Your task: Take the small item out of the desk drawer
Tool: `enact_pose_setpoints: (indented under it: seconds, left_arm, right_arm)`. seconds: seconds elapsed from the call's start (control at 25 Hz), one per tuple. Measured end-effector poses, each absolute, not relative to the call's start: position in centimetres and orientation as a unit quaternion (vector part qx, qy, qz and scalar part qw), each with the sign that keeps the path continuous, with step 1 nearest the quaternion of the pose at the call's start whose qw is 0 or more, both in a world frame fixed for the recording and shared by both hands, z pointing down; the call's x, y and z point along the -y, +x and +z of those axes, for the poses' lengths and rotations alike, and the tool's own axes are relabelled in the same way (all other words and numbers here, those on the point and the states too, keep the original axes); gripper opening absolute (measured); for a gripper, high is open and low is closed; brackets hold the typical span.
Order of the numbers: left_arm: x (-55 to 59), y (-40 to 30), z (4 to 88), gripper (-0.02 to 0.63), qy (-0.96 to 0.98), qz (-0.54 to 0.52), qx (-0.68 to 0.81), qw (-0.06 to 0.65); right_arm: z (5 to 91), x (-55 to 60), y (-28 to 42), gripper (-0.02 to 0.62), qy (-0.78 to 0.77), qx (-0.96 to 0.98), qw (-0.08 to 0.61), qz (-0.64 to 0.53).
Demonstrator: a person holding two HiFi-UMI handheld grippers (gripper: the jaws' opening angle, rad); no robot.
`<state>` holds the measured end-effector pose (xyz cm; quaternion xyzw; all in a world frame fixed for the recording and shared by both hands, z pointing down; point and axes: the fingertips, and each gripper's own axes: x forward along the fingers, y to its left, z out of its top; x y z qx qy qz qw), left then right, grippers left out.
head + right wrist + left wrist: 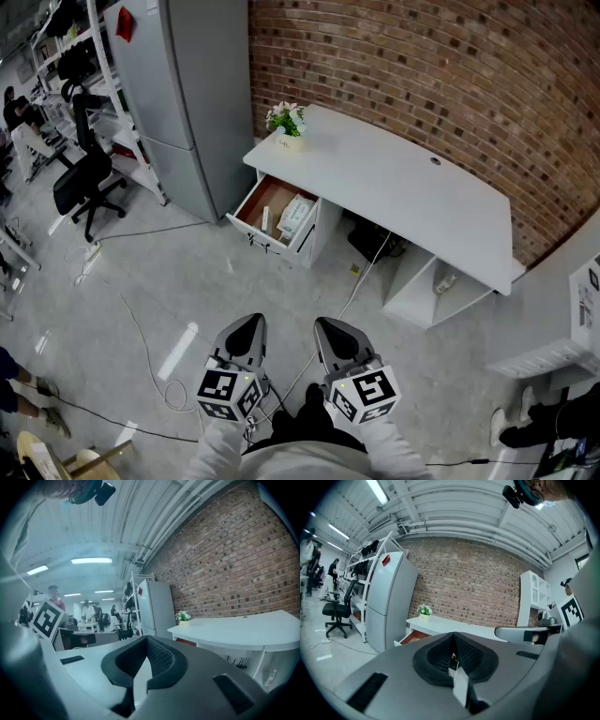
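Observation:
The white desk [403, 187] stands against the brick wall, and its left drawer [275, 214] is pulled open. Inside the drawer lie a white packet [296, 216] and a small white upright item [264, 220]. Both grippers are held low at the bottom of the head view, far from the drawer. My left gripper [246, 336] has its jaws together; a small pale sliver shows at the seam [453, 660], and I cannot tell what it is. My right gripper [334, 339] is shut with nothing in it. The open drawer [412, 637] also shows in the left gripper view.
A small flower pot [286, 122] stands on the desk's left corner. A tall grey cabinet [187, 84] stands left of the drawer, with a black office chair [84, 178] farther left. Cables [150, 356] run over the grey floor between me and the desk.

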<state>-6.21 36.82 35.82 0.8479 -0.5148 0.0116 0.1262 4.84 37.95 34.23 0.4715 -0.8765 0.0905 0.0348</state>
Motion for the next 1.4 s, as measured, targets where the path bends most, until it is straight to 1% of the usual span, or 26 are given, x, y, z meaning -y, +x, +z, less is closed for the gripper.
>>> enact_pose_setpoints:
  seconds: [0.2, 0.48, 0.92, 1.12, 1.16, 1.24, 1.4]
  left_arm:
    - [-35.5, -5.7, 36.4, 0.017, 0.842, 0.020, 0.523, 0.127]
    - [-33.0, -5.2, 36.6, 0.018, 0.832, 0.018, 0.541, 0.123]
    - [-28.8, -2.6, 36.7, 0.020, 0.818, 0.024, 0.562, 0.118]
    - [-27.4, -1.7, 36.7, 0.023, 0.815, 0.034, 0.566, 0.116]
    - [-27.1, -1.6, 36.7, 0.028, 0.815, 0.035, 0.567, 0.116]
    - [-26.5, -1.5, 36.8, 0.065, 0.813, 0.037, 0.569, 0.118]
    - [-25.6, -1.6, 36.8, 0.088, 0.809, 0.043, 0.573, 0.120]
  right_arm:
    - [35.0, -36.4, 6.3, 0.026, 0.486, 0.868, 0.028, 0.101]
    - [35.5, -33.3, 9.5, 0.028, 0.502, 0.860, 0.047, 0.080]
    - [35.0, -28.0, 16.5, 0.028, 0.529, 0.845, 0.032, 0.078]
    - [35.0, -26.6, 17.8, 0.028, 0.525, 0.847, 0.032, 0.082]
    - [35.1, -26.4, 17.8, 0.028, 0.523, 0.848, 0.032, 0.083]
    - [35.2, -26.2, 17.8, 0.028, 0.520, 0.849, 0.031, 0.085]
    - [35.1, -25.6, 17.7, 0.028, 0.519, 0.850, 0.029, 0.090]
